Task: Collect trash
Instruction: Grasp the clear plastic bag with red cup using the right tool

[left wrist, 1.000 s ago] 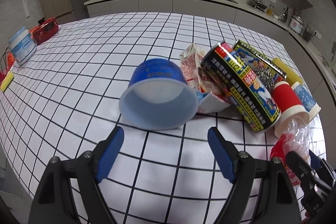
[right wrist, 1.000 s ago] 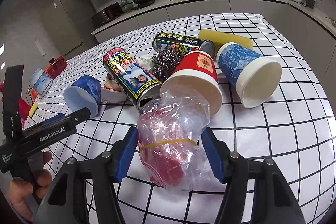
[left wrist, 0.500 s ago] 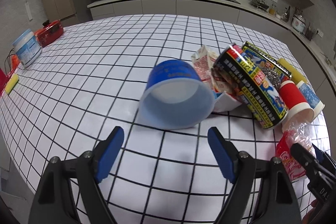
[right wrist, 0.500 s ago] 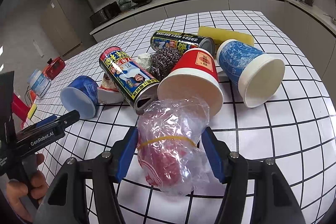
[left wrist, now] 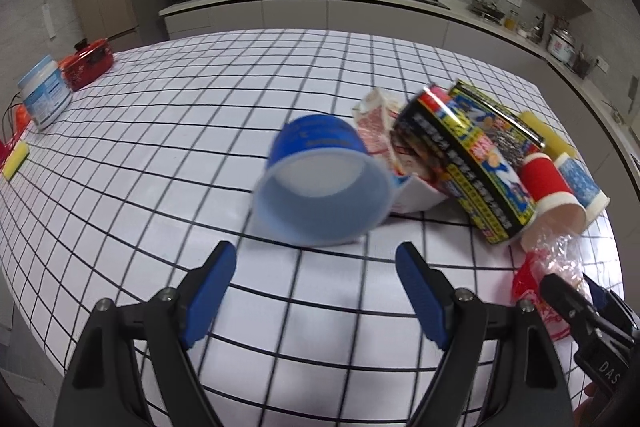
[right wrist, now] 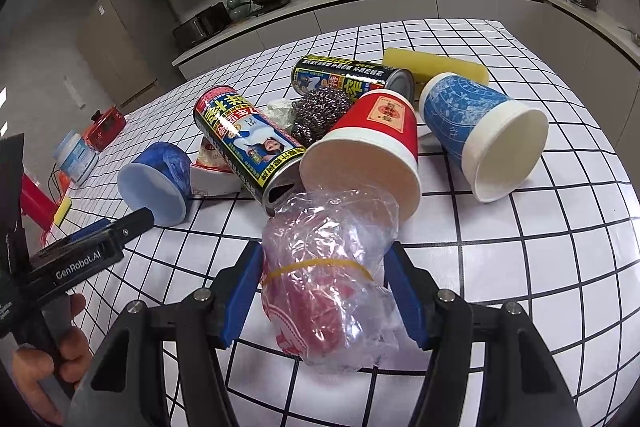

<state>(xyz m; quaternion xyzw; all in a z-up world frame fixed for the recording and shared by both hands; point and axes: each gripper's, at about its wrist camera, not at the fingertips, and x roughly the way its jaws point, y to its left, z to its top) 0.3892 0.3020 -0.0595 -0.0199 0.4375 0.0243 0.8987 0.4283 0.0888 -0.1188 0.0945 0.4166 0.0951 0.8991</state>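
Blue pads point(right wrist: 244, 291) of the right gripper point(right wrist: 324, 287) stood at either side of a crumpled clear plastic bag point(right wrist: 332, 275) with red packaging inside and a yellow rubber band round it; they looked pressed into it, so I took the bag as held, low over the checked tablecloth point(right wrist: 520, 267). On the left gripper point(left wrist: 316, 291) the jaws gaped wide with nothing between them, just short of the blue tub point(left wrist: 320, 195) lying on its side, mouth toward them.

Over the last second that tub slid from dead centre between the left fingers to a little right of centre and farther off, so the hand seemed to have drifted left and back a touch. The right grip looked unchanged. By my reckoning, one piece was secured and the tub was next, though the left hand needed to line up again.

Just beyond the tub lay a torn carton point(left wrist: 380, 135), touching it, then two printed cans point(right wrist: 248, 143), a steel scourer point(right wrist: 320, 111), a red paper cup point(right wrist: 368, 147), a blue paper cup point(right wrist: 480, 135) and a yellow sponge point(right wrist: 436, 67), all crowded together. The carton and nearer can could hinder the right-hand finger closing round the tub. A white jar point(left wrist: 44, 95) and a red gadget point(left wrist: 88, 65) stood well apart at the far edge.
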